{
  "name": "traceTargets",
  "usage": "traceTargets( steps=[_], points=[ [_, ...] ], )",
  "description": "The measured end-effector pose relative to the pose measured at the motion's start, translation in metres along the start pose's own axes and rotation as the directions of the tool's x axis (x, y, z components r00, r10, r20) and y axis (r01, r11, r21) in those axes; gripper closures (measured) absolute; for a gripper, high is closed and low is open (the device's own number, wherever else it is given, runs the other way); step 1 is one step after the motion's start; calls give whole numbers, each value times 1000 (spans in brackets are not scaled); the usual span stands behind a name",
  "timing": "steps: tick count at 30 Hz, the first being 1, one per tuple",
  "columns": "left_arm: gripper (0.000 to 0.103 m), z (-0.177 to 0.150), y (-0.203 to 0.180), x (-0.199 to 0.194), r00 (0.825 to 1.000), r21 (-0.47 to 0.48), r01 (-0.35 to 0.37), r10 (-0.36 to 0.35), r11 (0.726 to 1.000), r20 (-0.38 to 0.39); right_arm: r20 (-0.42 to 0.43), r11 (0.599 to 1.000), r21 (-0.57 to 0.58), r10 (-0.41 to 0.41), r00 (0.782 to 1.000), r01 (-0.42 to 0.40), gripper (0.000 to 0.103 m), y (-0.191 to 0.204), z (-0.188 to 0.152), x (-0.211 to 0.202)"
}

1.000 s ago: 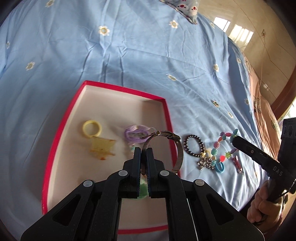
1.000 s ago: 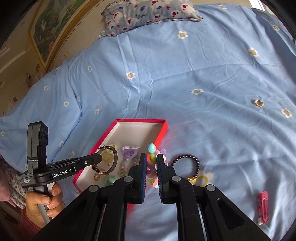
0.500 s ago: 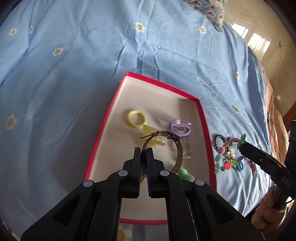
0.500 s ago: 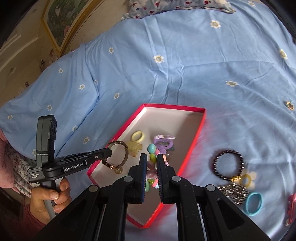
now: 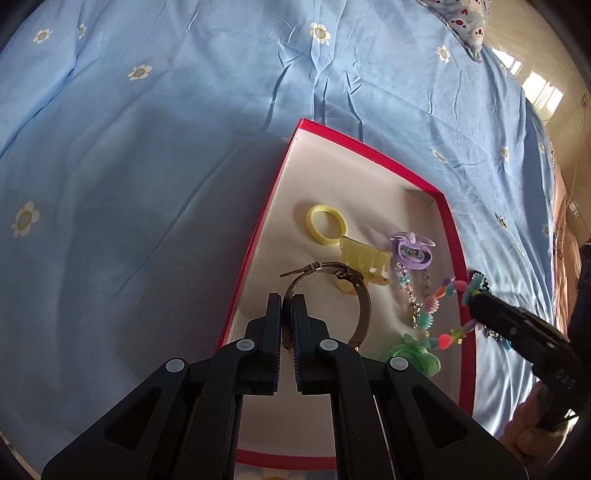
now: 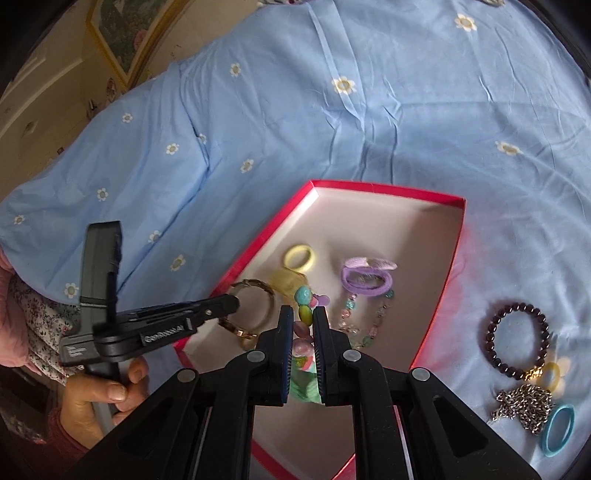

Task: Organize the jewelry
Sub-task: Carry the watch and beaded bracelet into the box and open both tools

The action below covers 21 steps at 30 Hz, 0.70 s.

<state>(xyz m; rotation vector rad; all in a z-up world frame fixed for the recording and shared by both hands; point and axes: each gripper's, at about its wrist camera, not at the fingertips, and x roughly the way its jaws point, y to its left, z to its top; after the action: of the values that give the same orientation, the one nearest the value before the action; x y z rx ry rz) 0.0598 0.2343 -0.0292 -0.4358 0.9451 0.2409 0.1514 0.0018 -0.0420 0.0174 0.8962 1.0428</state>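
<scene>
Over the red-rimmed box [image 5: 448, 221], hand-held grippers pinch a mesh bangle [image 5: 364, 306] (left) and beads [image 6: 303, 295].

Blue daisy-print bedsheet [image 5: 147, 184], patterned pillow [image 5: 465, 18], possibly a framed picture [image 6: 125, 33] on wall

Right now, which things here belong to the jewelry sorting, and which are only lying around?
Part of the job:
- red box
- metal bracelet in left gripper
- colourful bead bracelet in right gripper
- dark bead bracelet, chain, blue ring on the bed

Just lying about:
- blue bedsheet
- pillow
- framed picture
</scene>
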Motion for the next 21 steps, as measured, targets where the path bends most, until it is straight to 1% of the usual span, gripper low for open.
traceTargets(
  steps=[4, 8, 18, 21],
  points=[
    [99, 1, 0, 4, 1000, 2, -6, 6, 1000, -3, -38, 999, 28, -26, 999, 27, 93, -15, -7, 14],
    [99, 2, -1, 8, 1000, 9, -15, 15, 1000, -10, -61, 998, 33, -47, 997, 49, 93, -22, -12, 21],
    [99, 2, -3, 13, 999, 19, -30, 30, 999, -18, -87, 997, 9, -81, 993, 82, 93, -24, -14, 30],
    [99, 2, -4, 13, 999, 19, -33, 33, 999, -19, -92, 996, -2, -88, 992, 88, 91, -22, -13, 30]
  ],
)
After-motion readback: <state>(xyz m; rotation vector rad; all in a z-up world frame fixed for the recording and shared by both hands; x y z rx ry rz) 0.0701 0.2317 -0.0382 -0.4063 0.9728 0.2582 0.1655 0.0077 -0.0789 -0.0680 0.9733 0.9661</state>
